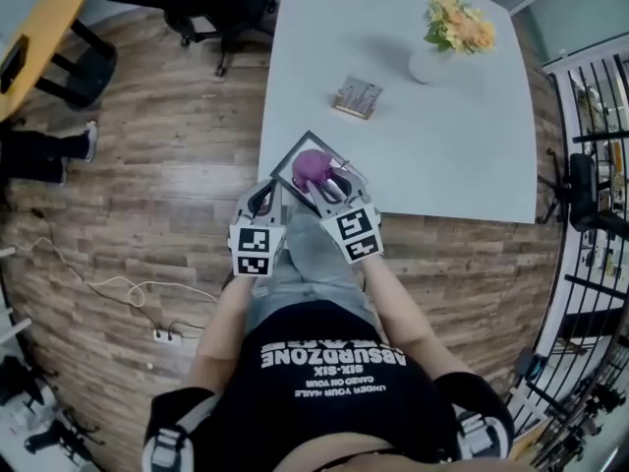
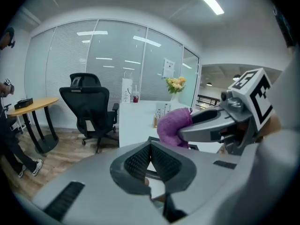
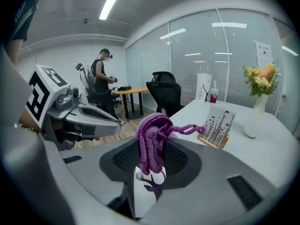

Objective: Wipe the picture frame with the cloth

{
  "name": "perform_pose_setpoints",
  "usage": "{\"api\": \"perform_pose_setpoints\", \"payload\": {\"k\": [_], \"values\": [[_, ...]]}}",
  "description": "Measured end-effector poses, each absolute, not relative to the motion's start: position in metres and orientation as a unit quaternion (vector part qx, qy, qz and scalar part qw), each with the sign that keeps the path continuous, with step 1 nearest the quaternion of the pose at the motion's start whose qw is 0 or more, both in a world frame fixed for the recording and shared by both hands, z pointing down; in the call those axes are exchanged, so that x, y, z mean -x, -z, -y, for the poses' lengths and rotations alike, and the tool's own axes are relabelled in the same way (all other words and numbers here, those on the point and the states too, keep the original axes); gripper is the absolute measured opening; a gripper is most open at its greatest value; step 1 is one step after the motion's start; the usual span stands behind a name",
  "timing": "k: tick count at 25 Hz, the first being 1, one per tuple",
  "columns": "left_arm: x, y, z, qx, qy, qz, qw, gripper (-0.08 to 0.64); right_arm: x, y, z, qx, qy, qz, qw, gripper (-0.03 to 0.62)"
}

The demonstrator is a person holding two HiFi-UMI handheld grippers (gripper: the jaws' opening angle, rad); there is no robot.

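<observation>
**Two handheld grippers hold a picture frame and a purple cloth at a table's edge**

Seen from above, a person stands at the near edge of a pale table (image 1: 423,155) with a gripper in each hand. The picture frame (image 1: 292,158) is tilted up at that edge, one corner pointing away from the person. A bunched purple cloth (image 1: 313,168) lies against its face.

The left gripper (image 1: 265,191) meets the frame's left side. In its own view the ribbed jaws are drawn almost together, and a thin dark edge runs between them. That view is crowded, but the edge appears to be the frame's rim, so this gripper seems to be clamping the frame.

The right gripper (image 1: 332,181) comes in from the right. In its view the jaws are closed on the cloth, which bulges up between them with a loose strand trailing right. Just below the cloth is the frame's white picture with a dark printed figure.

Farther back on the table are a small wooden stand (image 1: 357,97) of cards and a white vase (image 1: 430,64) of yellow flowers. A black office chair (image 1: 211,3) stands on the wooden floor beyond.
</observation>
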State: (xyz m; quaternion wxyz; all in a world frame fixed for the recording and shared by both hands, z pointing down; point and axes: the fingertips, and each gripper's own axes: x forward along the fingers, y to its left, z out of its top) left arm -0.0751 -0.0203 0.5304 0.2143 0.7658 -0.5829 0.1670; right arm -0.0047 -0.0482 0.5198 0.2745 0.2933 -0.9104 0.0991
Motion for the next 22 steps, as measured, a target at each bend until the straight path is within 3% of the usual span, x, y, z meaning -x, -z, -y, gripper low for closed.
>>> {"api": "perform_pose_setpoints", "payload": {"k": [9, 16, 22], "values": [[0.1, -0.6, 0.039, -0.726, -0.217, 0.587, 0.285, 0.014, 0.042, -0.582, 0.065, -0.219, -0.147, 0.905, 0.334, 0.135], [0.094, -0.624, 0.046, -0.718, -0.237, 0.573, 0.316, 0.014, 0.057, -0.61, 0.06, -0.149, -0.1, 0.9, 0.398, 0.133], [0.093, -0.631, 0.053, -0.725, -0.24, 0.556, 0.328, 0.015, 0.06, -0.617, 0.067, -0.142, -0.088, 0.898, 0.407, 0.128]]}}
